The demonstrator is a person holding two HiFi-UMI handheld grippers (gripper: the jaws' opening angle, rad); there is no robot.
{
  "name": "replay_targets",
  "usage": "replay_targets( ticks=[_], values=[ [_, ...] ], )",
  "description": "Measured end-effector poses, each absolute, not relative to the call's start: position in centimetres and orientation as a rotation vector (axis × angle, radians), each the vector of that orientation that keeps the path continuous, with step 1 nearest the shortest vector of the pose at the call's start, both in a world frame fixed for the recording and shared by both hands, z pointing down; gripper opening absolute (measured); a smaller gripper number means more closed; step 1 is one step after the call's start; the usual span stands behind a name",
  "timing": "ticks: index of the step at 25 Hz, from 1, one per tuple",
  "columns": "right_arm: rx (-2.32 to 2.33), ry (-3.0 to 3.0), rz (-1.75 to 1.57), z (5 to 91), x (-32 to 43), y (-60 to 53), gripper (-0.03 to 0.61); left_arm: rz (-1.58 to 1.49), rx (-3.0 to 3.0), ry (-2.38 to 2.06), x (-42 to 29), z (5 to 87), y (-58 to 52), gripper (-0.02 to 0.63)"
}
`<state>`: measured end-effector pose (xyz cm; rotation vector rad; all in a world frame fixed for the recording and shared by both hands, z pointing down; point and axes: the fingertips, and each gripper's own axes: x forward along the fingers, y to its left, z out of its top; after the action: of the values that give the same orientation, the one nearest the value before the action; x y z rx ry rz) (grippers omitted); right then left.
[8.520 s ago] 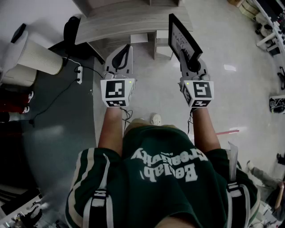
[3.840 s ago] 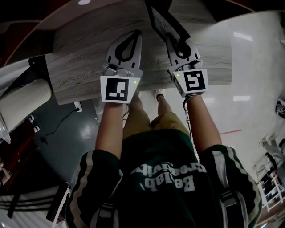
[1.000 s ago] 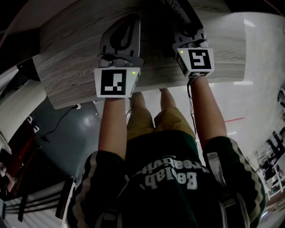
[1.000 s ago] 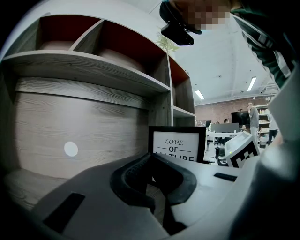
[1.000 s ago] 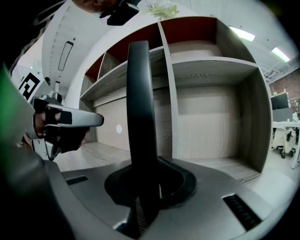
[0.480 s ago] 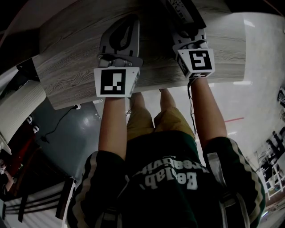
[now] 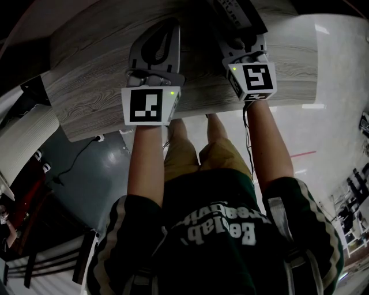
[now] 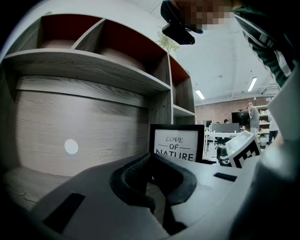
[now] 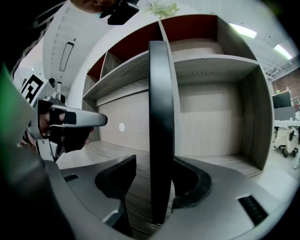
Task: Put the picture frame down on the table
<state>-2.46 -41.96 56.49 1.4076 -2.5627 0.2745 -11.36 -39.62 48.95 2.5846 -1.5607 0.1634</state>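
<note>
The picture frame [image 8: 177, 143] is black with a white "LOVE OF NATURE" print and stands upright over the grey wood table [image 7: 98, 69]. In the right gripper view I see the picture frame [image 9: 161, 126] edge-on between the jaws. My right gripper [image 9: 154, 173] is shut on its lower edge. Whether the bottom touches the table is hidden. In the head view the picture frame [image 7: 233, 10] runs out of the top edge above the right gripper [image 7: 241, 40]. My left gripper [image 7: 169, 24] hovers to its left with its jaws shut on nothing, and the left gripper [image 8: 151, 158] shows the same.
A wooden shelf unit [image 9: 211, 61] with open cubbies rises at the back of the table, close ahead of both grippers. A white round sticker [image 8: 71, 146] marks its back panel. Office desks and a person [image 8: 252, 117] stand far off to the right. A white ribbed bin [image 7: 26, 135] stands left of the table.
Since the oldest frames the person has come up to the table and both grippers have reached out over it. In the last second they have hardly moved.
</note>
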Motion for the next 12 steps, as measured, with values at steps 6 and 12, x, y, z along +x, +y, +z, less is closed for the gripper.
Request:
replay_targets(
  ticks=[6,12],
  values=[
    [1.408,-2.554,0.269,56.6,-2.1,-41.4,0.218,0.170,2.584,-1.555,-11.1,49.1,-39.2,0.018],
    [1.397,-2.566,0.273,56.1,-1.6,-40.2,0.221,0.164,2.582,-1.568,-10.7,48.8,-38.1,0.018]
  ],
)
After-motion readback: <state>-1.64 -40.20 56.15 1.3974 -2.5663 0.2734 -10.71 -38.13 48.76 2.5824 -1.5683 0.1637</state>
